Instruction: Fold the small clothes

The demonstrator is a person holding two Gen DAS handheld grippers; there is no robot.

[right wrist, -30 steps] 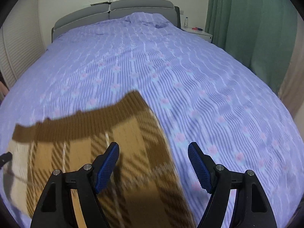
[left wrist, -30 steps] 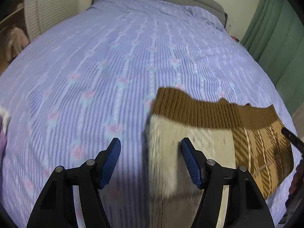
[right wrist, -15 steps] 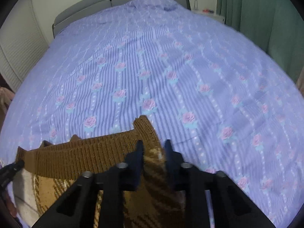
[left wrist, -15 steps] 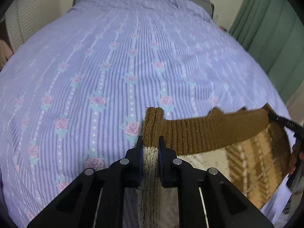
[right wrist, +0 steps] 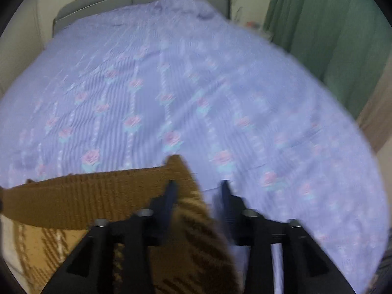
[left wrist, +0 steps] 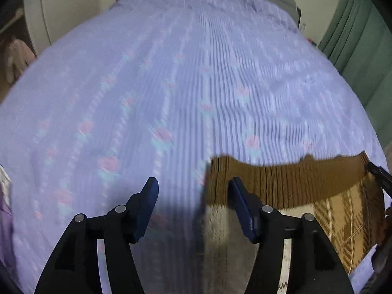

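A small knitted garment, with a brown ribbed band and a cream and brown plaid body, lies on the bed at the lower right of the left wrist view. My left gripper hangs over its left edge. Its jaws are opening, and the edge sits just inside the right pad without being pinched. In the right wrist view the garment fills the lower left. My right gripper is over its right corner, jaws opening, and the cloth is loose between the pads. Both views are motion-blurred.
The bed's purple striped cover with pink roses stretches away to a grey headboard. Green curtains hang on the right. A pale purple cloth shows at the left edge, and a wardrobe stands at the far left.
Both grippers stood open a second ago, then shut on the garment's two band corners. Now they have opened again and the corners lie loose on the bed.
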